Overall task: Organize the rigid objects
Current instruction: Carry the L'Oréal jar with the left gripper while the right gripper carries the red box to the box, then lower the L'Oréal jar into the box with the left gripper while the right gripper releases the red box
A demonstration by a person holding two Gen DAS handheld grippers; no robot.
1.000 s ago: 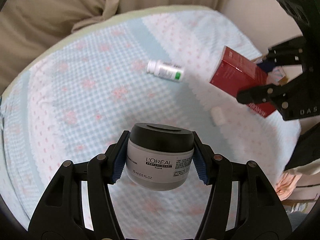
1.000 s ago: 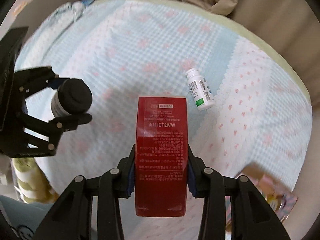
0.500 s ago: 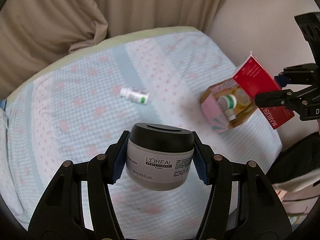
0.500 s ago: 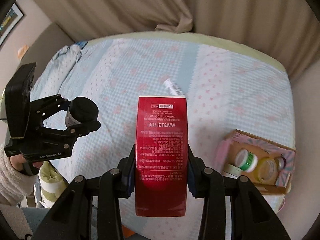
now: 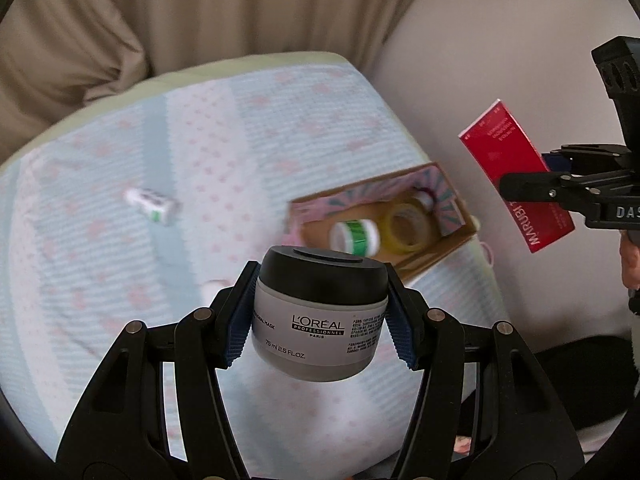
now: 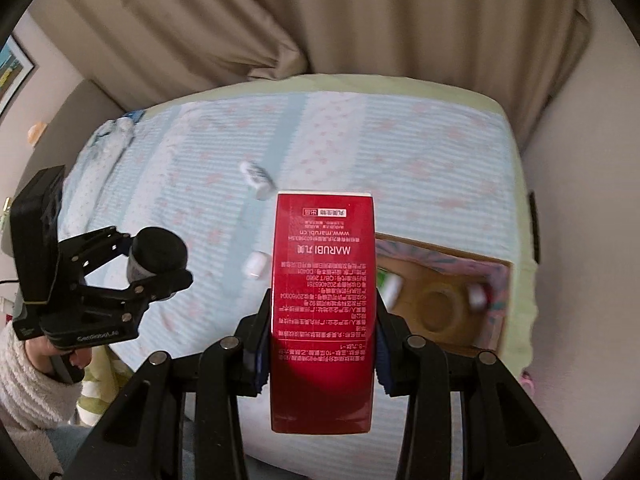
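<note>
My left gripper (image 5: 320, 316) is shut on a grey L'Oreal jar (image 5: 320, 320) with a black lid, held above the bed; it also shows in the right wrist view (image 6: 156, 258). My right gripper (image 6: 322, 336) is shut on a red Marubi box (image 6: 323, 304), held in the air to the right of the bed; the box also shows in the left wrist view (image 5: 516, 176). An open cardboard box (image 5: 460, 236) on the bed's right edge holds a green-labelled bottle (image 5: 354, 236) and a tape roll (image 5: 408, 226). A white bottle (image 5: 152, 206) lies on the bedspread.
The bed has a light blue checked spread (image 6: 420, 152) with pink dots. A small white cap-like piece (image 6: 255, 266) lies near the middle. Beige curtains (image 6: 320, 20) hang behind the bed, and a wall (image 5: 500, 60) stands to its right. The cardboard box also shows in the right wrist view (image 6: 492, 308).
Both grippers have lifted and pulled back from the bed with their loads. The cardboard box has come into fuller view. The bottle on the spread looks smaller and farther.
</note>
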